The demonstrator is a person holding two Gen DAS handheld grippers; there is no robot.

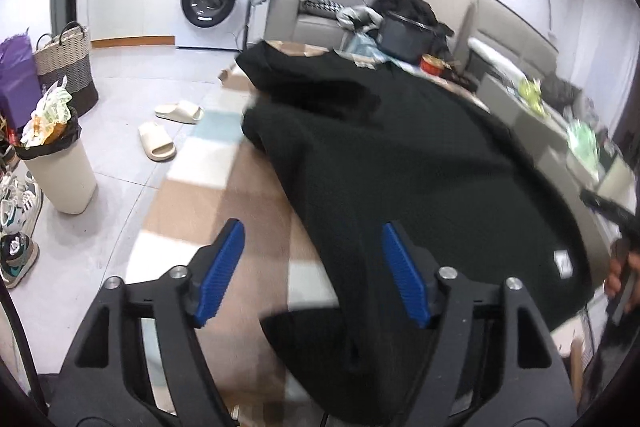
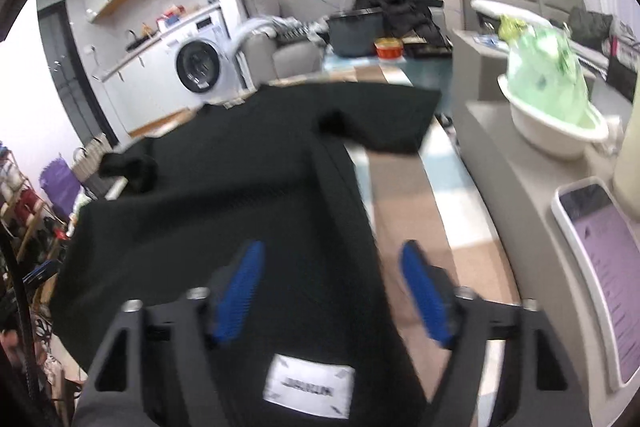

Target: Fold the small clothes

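Black knit garment, a dark, thick-textured top, spread over the checked beige, white and pale-blue tablecloth and filling the centre of both wrist views; one sleeve lies toward the upper left of the left view, the other toward the upper right of the right view. A white rectangular label at the hem sits at the bottom centre of the right view. My left gripper, with blue ribbed pads on black arms, stands wide apart and holds nothing: the garment's near left edge lies below and between the pads without being pressed. My right gripper is likewise spread wide and empty, its pads straddling the garment's right edge; motion blur makes it hard to say whether either pad brushes the cloth. To fold well, I judge that each gripper should take one hem corner, pinching a single layer close to the edge, then carry both corners together toward the collar so the fold line stays straight. Both of my hands tilt downward and forward, level with each other at the near side of the table; part of the hand holding the right gripper shows at the left view's right margin.
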